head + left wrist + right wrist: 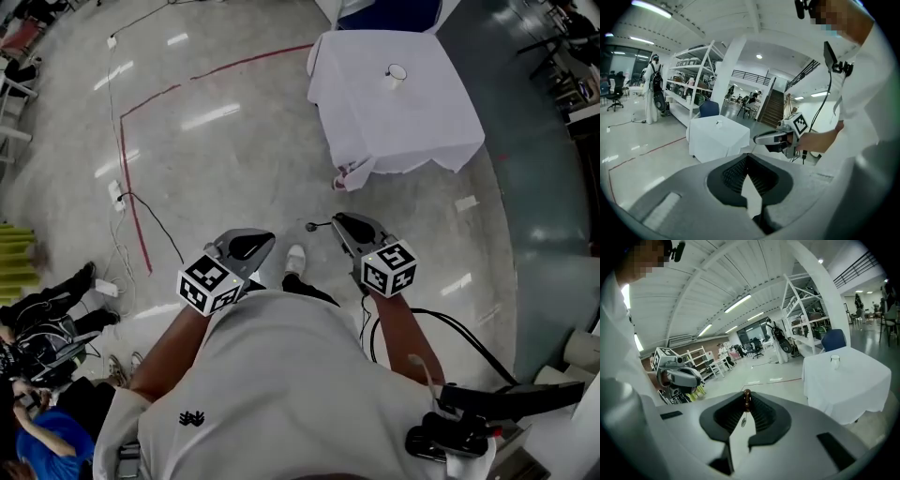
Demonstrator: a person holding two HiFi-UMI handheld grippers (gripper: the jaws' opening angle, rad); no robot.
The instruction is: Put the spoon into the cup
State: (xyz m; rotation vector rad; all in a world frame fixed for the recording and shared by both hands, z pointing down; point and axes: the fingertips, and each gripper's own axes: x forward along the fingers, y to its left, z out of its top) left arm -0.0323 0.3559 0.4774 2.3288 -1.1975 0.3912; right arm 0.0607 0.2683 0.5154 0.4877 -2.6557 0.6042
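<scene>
Spoon [747, 401]: pinched between the nearly closed jaws of the right gripper [746, 394], its brown tip poking past them. It is over the floor [234, 159], well short of the table's near corner.
Cup [397, 75]: upright and alone about mid-table [347, 103], clear of every edge.
Left gripper [747, 157]: jaws together and empty, beside the right.
Step in hand: likely the carry to the table.
Doing it well: keep the pinch firm and come in above the rim, not from the side. Point the spoon down and release only once its end is inside. The cup looks light, so a knock could tip it.
</scene>
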